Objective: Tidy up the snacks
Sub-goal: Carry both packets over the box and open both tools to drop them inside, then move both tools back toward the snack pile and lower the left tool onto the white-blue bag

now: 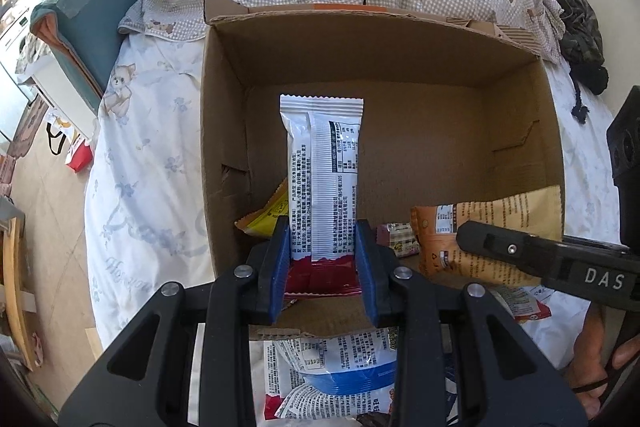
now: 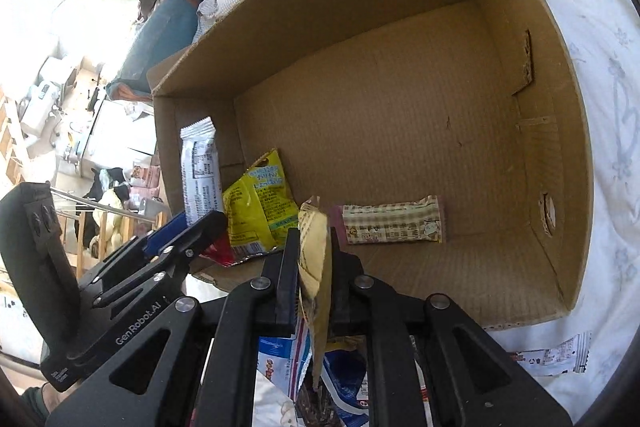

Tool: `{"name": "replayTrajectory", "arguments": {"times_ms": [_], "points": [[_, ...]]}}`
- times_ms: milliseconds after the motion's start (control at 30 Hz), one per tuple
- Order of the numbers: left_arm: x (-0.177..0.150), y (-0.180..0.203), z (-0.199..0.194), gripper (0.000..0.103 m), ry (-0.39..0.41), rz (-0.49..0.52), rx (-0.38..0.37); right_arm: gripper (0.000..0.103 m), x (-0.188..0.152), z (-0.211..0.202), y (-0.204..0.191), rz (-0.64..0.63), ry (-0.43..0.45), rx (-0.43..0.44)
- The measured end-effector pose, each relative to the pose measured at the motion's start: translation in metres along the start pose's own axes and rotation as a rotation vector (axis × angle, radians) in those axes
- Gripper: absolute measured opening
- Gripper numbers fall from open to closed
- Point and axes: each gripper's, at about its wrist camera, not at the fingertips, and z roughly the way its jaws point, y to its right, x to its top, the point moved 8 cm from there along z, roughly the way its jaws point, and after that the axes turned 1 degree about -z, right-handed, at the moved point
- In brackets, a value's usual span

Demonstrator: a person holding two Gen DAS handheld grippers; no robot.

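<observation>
The left gripper [image 1: 322, 251] reaches forward over the near wall of the cardboard box [image 1: 224, 99], which sits open-topped on a bed's floral sheet [image 1: 148, 163]. Its blue pads are closed narrowly on the red lower end of a white snack packet [image 1: 322, 163], which stands upright over the box's near left corner, its printed back facing the camera. Under the packet, on the box floor, lies a yellow snack bag [image 2: 260, 211], and just to its right a small checkered bar [image 2: 394, 225] lies flat near the near wall.

Further right, the right gripper [image 2: 314, 267] comes in from the near right side, level with the left one and slightly tilted toward it. Its jaws are pressed together on a tan snack pouch [image 2: 316, 259], held edge-on above the near wall, between the yellow bag and the checkered bar. The far half of the box floor is bare cardboard.

Outside the box, near its front wall, blue-and-white snack bags [image 1: 340, 375] lie on the sheet beneath the grippers.
</observation>
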Motion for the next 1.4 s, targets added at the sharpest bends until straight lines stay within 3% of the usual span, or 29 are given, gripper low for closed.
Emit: {"name": "replayTrajectory", "arguments": {"times_ms": [433, 600, 667, 700, 733, 767, 800, 833, 1400], "points": [[0.002, 0.002, -0.008, 0.030, 0.023, 0.025, 0.006, 0.014, -0.001, 0.002, 0.007, 0.011, -0.005, -0.029], [0.003, 0.001, -0.011, 0.043, 0.034, 0.019, 0.009, 0.015, 0.000, 0.001, 0.005, 0.010, 0.005, -0.037], [0.004, 0.001, -0.012, 0.056, 0.036, 0.015, 0.010, 0.020, 0.001, -0.001, 0.004, 0.007, 0.019, -0.045], [0.004, 0.000, -0.013, 0.062, 0.040, 0.009, 0.009, 0.029, 0.002, -0.003, 0.005, 0.008, 0.026, -0.050], [0.005, -0.001, -0.014, 0.075, 0.047, 0.003, 0.009, 0.052, 0.004, -0.005, 0.006, 0.011, 0.041, -0.067], [0.006, -0.002, -0.016, 0.085, 0.058, -0.005, 0.007, 0.066, 0.006, -0.009, 0.007, 0.015, 0.057, -0.084], [0.008, -0.003, -0.019, 0.088, 0.074, -0.015, 0.004, 0.084, 0.007, -0.012, 0.007, 0.018, 0.078, -0.096], [0.009, -0.004, -0.021, 0.091, 0.081, -0.020, 0.003, 0.086, 0.010, -0.019, 0.005, 0.013, 0.113, -0.108], [0.011, -0.006, -0.043, 0.091, 0.127, -0.057, -0.026, 0.086, 0.007, -0.069, -0.014, -0.054, 0.190, -0.181]]}}
